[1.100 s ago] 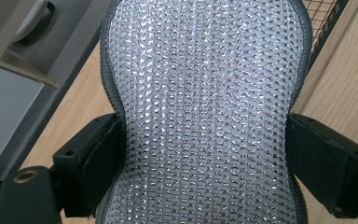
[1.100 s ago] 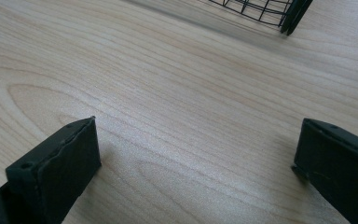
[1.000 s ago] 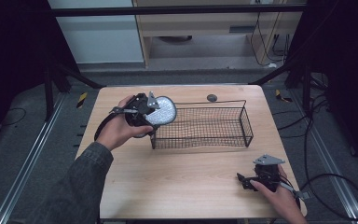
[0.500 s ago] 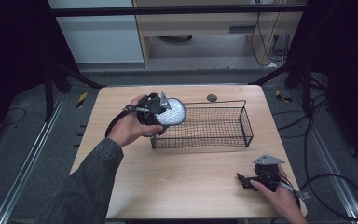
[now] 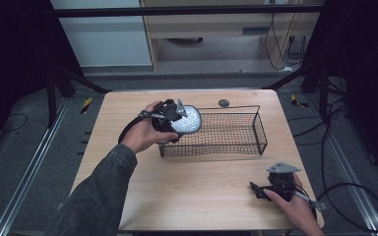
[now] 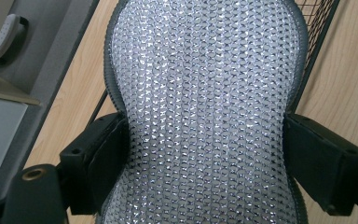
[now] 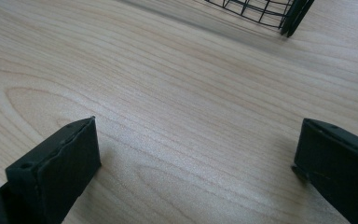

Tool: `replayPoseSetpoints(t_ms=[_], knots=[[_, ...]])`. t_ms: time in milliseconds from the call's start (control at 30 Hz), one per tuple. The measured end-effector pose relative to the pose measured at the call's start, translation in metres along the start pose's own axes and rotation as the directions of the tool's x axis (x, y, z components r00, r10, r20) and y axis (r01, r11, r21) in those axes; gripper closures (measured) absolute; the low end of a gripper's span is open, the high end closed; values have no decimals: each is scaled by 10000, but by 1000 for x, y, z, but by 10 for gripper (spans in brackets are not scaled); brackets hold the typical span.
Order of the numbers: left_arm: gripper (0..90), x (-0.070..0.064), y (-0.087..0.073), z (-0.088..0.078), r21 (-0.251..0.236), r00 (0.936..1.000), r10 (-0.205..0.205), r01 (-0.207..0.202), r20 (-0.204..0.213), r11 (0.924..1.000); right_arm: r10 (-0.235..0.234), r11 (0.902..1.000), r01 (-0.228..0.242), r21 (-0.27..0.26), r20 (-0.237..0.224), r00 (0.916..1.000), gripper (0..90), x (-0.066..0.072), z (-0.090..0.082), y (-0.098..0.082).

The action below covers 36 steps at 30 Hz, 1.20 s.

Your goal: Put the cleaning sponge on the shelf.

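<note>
A silver mesh pad [image 5: 189, 119] with a grey rim hangs over the left end of the black wire basket [image 5: 257, 132]. My left gripper [image 5: 178, 125] is shut on it. In the left gripper view the jaws pinch the pad [image 6: 205, 70] into a waist at both sides, the left gripper [image 6: 205, 154] having just squeezed tighter on it. My right gripper [image 5: 257, 189] rests on the wooden table [image 5: 197, 196] at the front right. Its jaws stand open in the right gripper view, with bare wood between them at the right gripper [image 7: 200, 154].
A small dark disc [image 5: 223, 103] lies on the table behind the basket. A corner of the basket [image 7: 279, 14] shows far ahead of the right jaws. Dark floor, rails and cables surround the table.
My left hand has carried the pad to the right, from beside the basket's left end to over it. The right hand has kept still.
</note>
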<state>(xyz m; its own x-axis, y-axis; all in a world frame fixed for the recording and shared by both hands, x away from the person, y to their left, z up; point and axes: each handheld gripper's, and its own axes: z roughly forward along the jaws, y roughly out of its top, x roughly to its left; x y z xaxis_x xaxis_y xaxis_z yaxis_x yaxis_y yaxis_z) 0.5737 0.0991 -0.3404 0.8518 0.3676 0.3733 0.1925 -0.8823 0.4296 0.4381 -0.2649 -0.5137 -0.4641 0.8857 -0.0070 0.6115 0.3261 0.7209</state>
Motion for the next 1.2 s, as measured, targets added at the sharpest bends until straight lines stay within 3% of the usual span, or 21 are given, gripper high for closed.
replayPoseSetpoints(t_ms=[367,533,667,867,1200], knots=[[152,-7,13,17,84,9979,627,-629,177,9980,3,10000,-3,-6,3,10000,3,0,0,0],[149,-8,18,24,203,9971,712,-718,274,9972,17,10000,-17,5,3,10000,3,0,0,0],[148,-8,23,31,140,9939,1079,-1083,235,9940,2,10000,-2,1,5,10000,3,0,0,0],[147,-8,24,35,36,9943,1013,-1015,316,9948,-13,10000,13,-3,9,10000,3,0,1,0],[144,-9,29,41,111,9880,1432,-1441,575,9895,-12,10000,12,0,10,10000,3,0,1,0]])
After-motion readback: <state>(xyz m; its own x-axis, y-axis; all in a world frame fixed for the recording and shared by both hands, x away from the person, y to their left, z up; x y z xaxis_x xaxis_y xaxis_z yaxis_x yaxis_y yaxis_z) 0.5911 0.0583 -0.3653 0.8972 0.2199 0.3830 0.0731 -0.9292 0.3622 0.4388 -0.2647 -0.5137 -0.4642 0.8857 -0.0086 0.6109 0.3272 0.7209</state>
